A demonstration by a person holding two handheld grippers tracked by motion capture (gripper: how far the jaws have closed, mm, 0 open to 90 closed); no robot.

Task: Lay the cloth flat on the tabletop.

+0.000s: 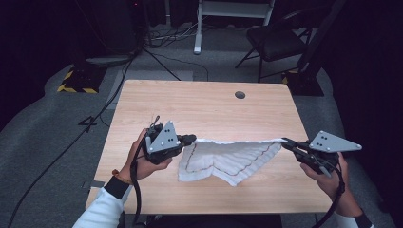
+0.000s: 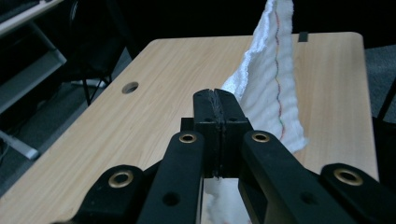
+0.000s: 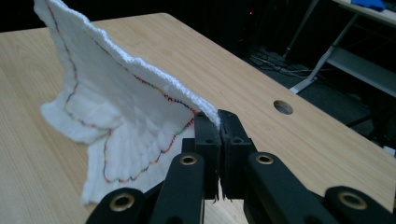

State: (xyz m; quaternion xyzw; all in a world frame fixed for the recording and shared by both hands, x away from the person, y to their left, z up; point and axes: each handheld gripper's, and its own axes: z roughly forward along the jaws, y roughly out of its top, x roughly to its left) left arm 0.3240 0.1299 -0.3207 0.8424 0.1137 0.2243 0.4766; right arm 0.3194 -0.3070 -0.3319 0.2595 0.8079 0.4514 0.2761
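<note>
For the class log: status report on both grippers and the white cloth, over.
Left gripper and right gripper each shut on a corner of the white cloth. Cloth stretched between them, lower edge sagging to the table. Nothing in the way.

Both forearms reach in from below, each hand raising a black two-jaw tool, the left tool (image 1: 190, 139) and right tool (image 1: 286, 142) pointing inward, jaws clamped together.

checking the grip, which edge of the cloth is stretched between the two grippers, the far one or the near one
The far edge of the white cloth: it runs taut from the left gripper to the right gripper, each shut on a corner. The near edge hangs slack down to the table.
</note>
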